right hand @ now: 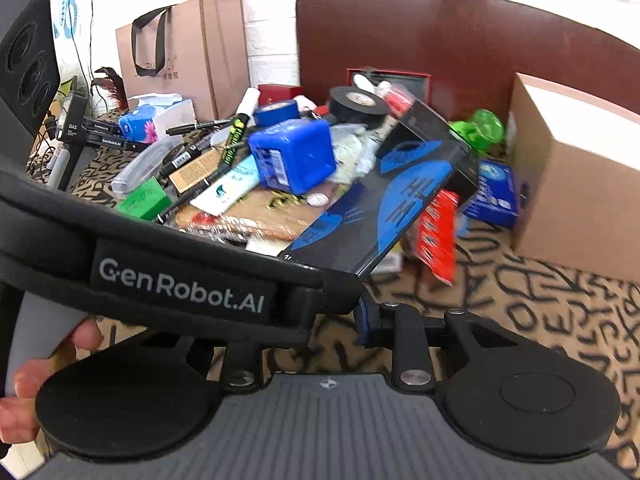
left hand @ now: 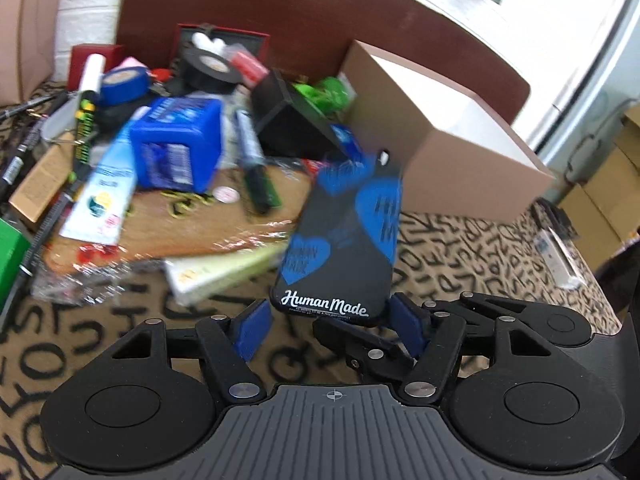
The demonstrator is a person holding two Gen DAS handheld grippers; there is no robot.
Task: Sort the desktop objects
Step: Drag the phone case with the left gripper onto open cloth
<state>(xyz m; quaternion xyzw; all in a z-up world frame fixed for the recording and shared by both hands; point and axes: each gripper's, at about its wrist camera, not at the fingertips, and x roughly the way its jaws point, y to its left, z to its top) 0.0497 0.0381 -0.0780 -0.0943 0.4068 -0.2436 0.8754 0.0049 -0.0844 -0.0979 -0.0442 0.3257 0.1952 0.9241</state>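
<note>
Flat black phone case with blue hearts was raised over cluttered surface, its bottom end clamped in left hand-held gripper. Right hand-held gripper's state: cannot tell. Judged light, stiff, slick; edge grip suits.

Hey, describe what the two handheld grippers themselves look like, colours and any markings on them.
Both are black plastic linkage devices with silver rivets, two round discs and a grey ribbed plate bearing a small crosshair mark. The left gripper has blue pads on its jaws. Across the right gripper view runs a black strap printed "GenRobot.AI" in pale letters.
</note>
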